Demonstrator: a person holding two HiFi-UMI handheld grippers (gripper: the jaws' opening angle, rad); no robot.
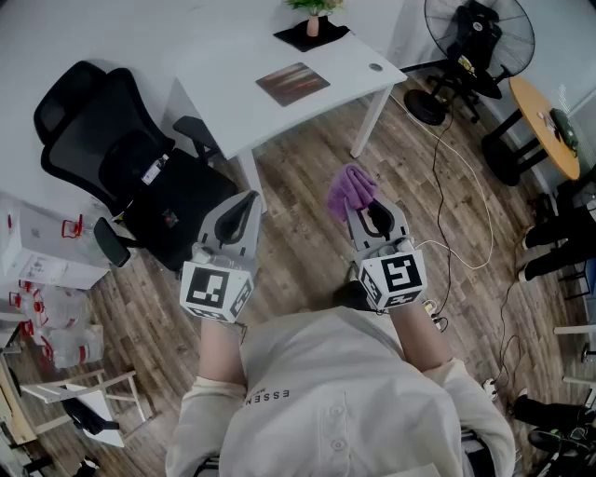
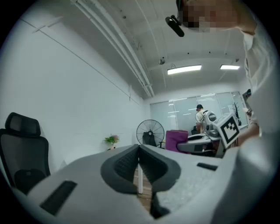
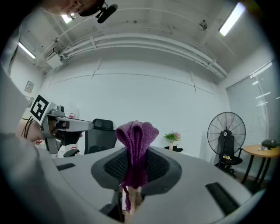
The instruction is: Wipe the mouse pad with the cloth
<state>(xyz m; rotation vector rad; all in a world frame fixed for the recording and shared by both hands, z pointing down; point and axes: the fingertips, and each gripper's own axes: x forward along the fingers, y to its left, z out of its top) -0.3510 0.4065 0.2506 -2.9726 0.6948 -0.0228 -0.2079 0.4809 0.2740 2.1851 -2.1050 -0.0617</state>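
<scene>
The mouse pad is a brownish rectangle lying flat on the white desk, well ahead of both grippers. My right gripper is shut on a purple knitted cloth, held over the wood floor short of the desk. In the right gripper view the cloth bunches up above the jaws of the right gripper, with a strand hanging below. My left gripper is level with it on the left. Its jaws are shut with nothing between them in the left gripper view. Neither gripper view shows the pad.
A black office chair stands left of the desk, close to my left gripper. A potted plant on a black mat sits at the desk's far end. A standing fan, a round wooden table and floor cables lie to the right. Boxes lie far left.
</scene>
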